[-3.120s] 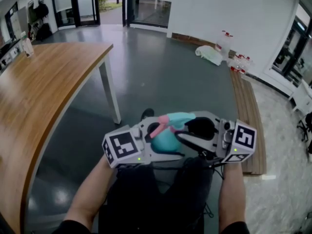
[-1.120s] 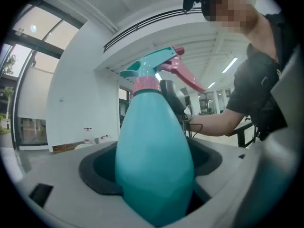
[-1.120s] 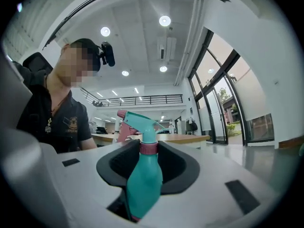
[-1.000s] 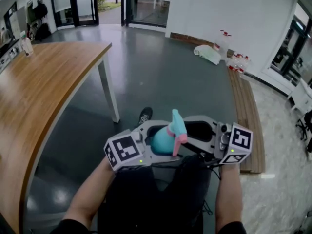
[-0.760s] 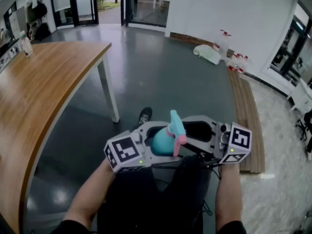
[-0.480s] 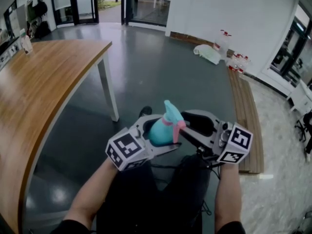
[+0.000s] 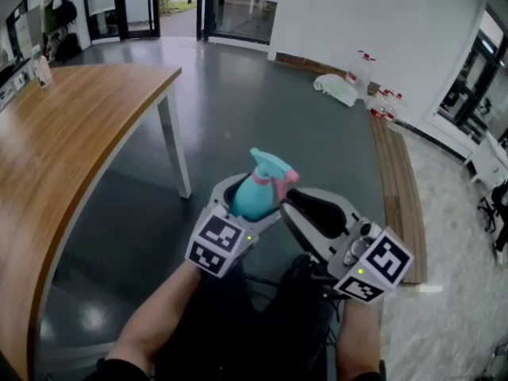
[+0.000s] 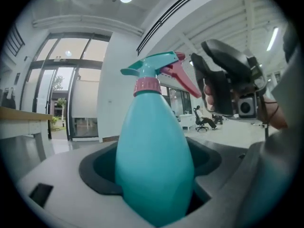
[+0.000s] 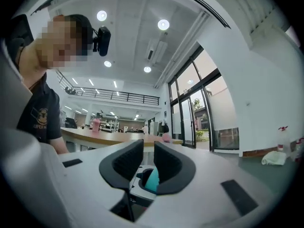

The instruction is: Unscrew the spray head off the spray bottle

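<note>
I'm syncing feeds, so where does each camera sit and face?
Head view: on the head, steeply down on left gripper clamping the spray bottle, right gripper alongside; forearms show.
Left gripper view: on that gripper, looking along its fingers up the bottle; right gripper beyond.
Right gripper view: on that gripper, facing level; its empty fingers have just been closing; person's torso left.
Shared: first two both show the bottle.

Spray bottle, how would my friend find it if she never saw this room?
Find the big curved wooden table; right of it, over the dark floor, the left gripper holds the spray bottle. It's the only teal, egg-shaped thing, with a pink collar and trigger, unlike the red-topped clear bottles by the far wall.
</note>
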`<action>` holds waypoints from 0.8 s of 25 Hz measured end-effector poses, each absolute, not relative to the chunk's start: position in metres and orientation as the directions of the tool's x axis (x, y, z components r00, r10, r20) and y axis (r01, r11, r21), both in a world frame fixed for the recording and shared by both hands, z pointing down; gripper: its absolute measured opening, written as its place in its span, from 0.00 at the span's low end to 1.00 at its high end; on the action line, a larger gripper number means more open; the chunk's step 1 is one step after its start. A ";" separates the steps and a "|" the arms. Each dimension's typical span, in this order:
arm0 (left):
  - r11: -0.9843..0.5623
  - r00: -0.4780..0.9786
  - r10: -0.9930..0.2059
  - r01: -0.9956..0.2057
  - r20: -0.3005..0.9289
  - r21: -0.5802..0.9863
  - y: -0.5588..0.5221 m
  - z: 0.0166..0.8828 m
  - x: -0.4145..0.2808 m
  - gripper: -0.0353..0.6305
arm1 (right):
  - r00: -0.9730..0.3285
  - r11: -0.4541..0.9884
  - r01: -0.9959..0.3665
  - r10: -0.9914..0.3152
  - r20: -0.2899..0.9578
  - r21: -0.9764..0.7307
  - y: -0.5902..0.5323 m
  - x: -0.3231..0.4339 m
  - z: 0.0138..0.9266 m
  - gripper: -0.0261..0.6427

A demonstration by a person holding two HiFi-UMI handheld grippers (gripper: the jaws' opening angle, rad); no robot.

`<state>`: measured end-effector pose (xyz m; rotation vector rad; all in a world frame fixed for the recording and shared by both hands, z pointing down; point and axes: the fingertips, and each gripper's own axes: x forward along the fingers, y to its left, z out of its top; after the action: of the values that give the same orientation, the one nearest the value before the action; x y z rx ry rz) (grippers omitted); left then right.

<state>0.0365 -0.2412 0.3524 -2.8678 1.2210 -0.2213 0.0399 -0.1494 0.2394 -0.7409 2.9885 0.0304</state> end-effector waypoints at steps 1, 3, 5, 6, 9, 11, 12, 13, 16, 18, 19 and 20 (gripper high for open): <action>-0.682 0.672 -0.730 -0.728 0.124 -0.070 -0.243 0.353 0.036 0.67 | -0.877 0.878 -0.479 -0.478 -0.040 0.006 -0.150 0.034 0.243 0.16; -0.663 0.654 -0.747 -0.745 0.118 -0.071 -0.244 0.352 0.035 0.67 | -0.863 0.863 -0.505 -0.505 0.000 0.005 -0.153 0.025 0.250 0.16; -0.653 0.645 -0.757 -0.754 0.107 -0.075 -0.244 0.350 0.034 0.67 | -0.848 0.848 -0.529 -0.529 0.029 -0.006 -0.158 0.019 0.256 0.16; -0.649 0.642 -0.760 -0.757 0.102 -0.075 -0.244 0.349 0.033 0.67 | -0.840 0.841 -0.541 -0.541 0.041 -0.010 -0.160 0.017 0.259 0.16; -0.643 0.638 -0.765 -0.763 0.082 -0.068 -0.244 0.345 0.033 0.67 | -0.812 0.814 -0.581 -0.580 0.069 0.003 -0.166 0.015 0.263 0.15; -0.642 0.638 -0.767 -0.764 0.069 -0.064 -0.241 0.344 0.033 0.67 | -0.801 0.805 -0.593 -0.593 0.081 0.017 -0.167 0.014 0.264 0.15; -0.643 0.640 -0.766 -0.763 0.065 -0.063 -0.240 0.344 0.033 0.67 | -0.794 0.798 -0.602 -0.601 0.086 0.024 -0.168 0.014 0.265 0.15; -0.645 0.642 -0.764 -0.762 0.061 -0.061 -0.239 0.343 0.034 0.67 | -0.783 0.787 -0.616 -0.616 0.092 0.032 -0.171 0.015 0.266 0.15; -0.651 0.649 -0.759 -0.757 0.053 -0.054 -0.234 0.343 0.038 0.67 | -0.741 0.748 -0.662 -0.663 0.101 0.051 -0.178 0.020 0.268 0.15; -0.654 0.652 -0.756 -0.755 0.052 -0.052 -0.231 0.343 0.040 0.67 | -0.736 0.741 -0.670 -0.670 0.094 0.039 -0.179 0.020 0.267 0.24; -0.655 0.653 -0.755 -0.754 0.053 -0.051 -0.230 0.343 0.040 0.67 | -0.739 0.744 -0.668 -0.667 0.091 0.030 -0.179 0.019 0.266 0.28; -0.655 0.653 -0.755 -0.754 0.054 -0.051 -0.229 0.344 0.040 0.67 | -0.742 0.746 -0.665 -0.664 0.090 0.024 -0.179 0.018 0.266 0.28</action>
<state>0.0403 -0.2294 0.3436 -2.8348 1.2937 -0.1098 0.0175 -0.1789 0.2663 -1.1529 3.0214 -0.0158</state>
